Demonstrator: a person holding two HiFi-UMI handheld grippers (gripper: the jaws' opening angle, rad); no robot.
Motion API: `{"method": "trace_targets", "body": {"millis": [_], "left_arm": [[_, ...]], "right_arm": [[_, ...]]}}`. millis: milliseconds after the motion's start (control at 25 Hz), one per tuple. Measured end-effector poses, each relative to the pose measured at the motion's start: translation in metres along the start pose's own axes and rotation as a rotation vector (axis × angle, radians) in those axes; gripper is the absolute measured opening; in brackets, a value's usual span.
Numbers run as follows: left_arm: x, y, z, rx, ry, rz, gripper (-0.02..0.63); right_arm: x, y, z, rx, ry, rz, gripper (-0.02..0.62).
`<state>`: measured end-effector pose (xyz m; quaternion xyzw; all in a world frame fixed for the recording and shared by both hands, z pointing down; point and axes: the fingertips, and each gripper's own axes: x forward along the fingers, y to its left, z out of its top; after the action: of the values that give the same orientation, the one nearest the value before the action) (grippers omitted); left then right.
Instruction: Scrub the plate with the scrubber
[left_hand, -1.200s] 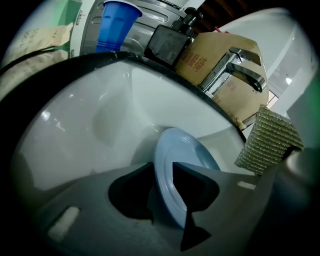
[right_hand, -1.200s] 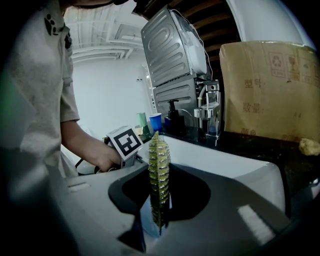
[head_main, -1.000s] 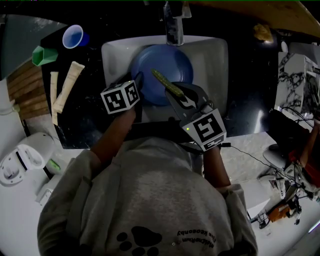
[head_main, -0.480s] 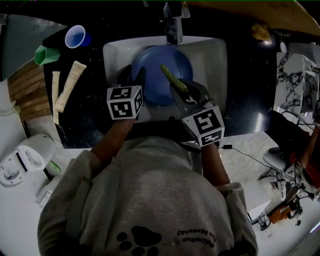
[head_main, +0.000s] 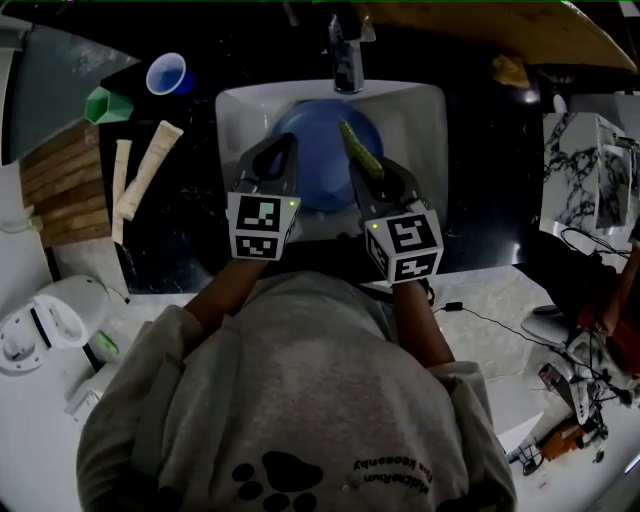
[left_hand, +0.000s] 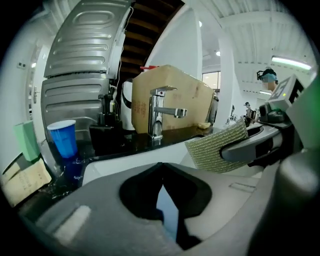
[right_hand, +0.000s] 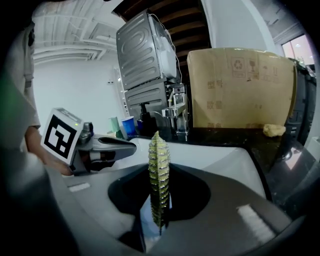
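A blue plate (head_main: 318, 165) lies in the white sink (head_main: 425, 110) under the faucet (head_main: 346, 55). My right gripper (head_main: 366, 172) is shut on the green-yellow scrubber (head_main: 358, 148), which stands on edge over the plate's right part; in the right gripper view the scrubber (right_hand: 159, 170) rises upright from between the jaws. My left gripper (head_main: 280, 152) hovers over the plate's left rim. Its jaws have just been closing and now meet with nothing between them (left_hand: 160, 167); blue plate shows below them. The scrubber (left_hand: 217, 147) is also in the left gripper view, to the right.
A blue cup (head_main: 165, 73) and a green cup (head_main: 105, 103) stand on the dark counter left of the sink, beside two pale rolled strips (head_main: 145, 170). A cardboard box (right_hand: 240, 87) stands behind the faucet. A yellow sponge (head_main: 510, 70) lies at the back right.
The left gripper has lifted off the plate's left edge, rolled so its cube faces up, and its jaws have shut. The right gripper carried the scrubber a little toward the faucet.
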<state>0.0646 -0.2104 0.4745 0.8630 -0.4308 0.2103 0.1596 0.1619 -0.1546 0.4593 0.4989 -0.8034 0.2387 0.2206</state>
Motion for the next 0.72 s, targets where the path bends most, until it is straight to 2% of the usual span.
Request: {"method": "trace_targets", "body": {"millis": [160,360,720], "left_arm": [[-0.015,-0.007,0.019,0.020,-0.068,-0.010,0.002],[-0.041,-0.022,0.051,-0.006,-0.164,-0.042,0.000],[-0.093,-0.037,0.111,0.056,-0.352,-0.028,0.000]], "right_arm": [[-0.009,-0.002,0.015,-0.024,-0.073,-0.054,0.067],[-0.029,-0.001,0.038,-0.018,-0.187,-0.126,0.067],[-0.075,0.022,0.094,-0.104,-0.412,-0.199,0.067]]}}
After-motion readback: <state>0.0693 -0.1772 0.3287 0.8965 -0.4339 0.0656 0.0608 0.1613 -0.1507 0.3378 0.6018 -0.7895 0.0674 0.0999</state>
